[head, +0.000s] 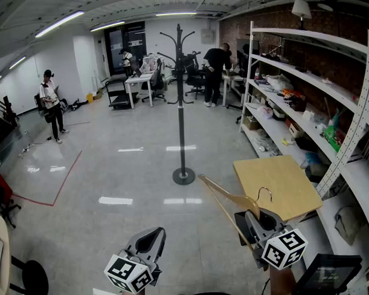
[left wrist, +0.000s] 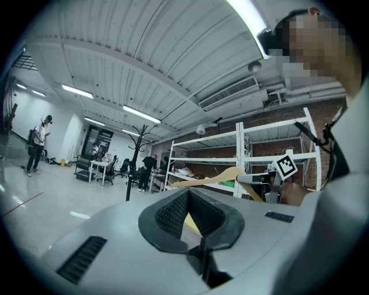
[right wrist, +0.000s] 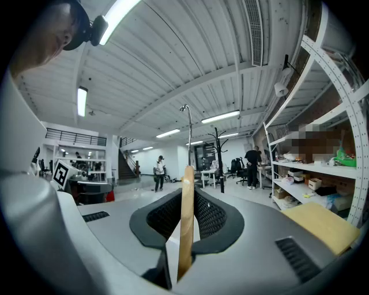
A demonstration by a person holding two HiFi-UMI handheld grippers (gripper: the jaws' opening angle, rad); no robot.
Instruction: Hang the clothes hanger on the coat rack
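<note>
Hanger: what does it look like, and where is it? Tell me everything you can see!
The hanger is light brown wood, with sloping shoulders, a thin lower bar and a silver metal hook. It is up in the air, tilted, above the shiny floor. The right gripper has its fingers shut on the wood near the middle, just under the hook. Nothing else touches it. The coat rack stands apart from it, farther across the room.

1. The right gripper has its jaws clamped on the wooden clothes hanger, which stands upright between them.
2. The hanger's metal hook rises above the jaws.
3. The coat rack stands well apart across the floor, left of the white shelving.
</note>
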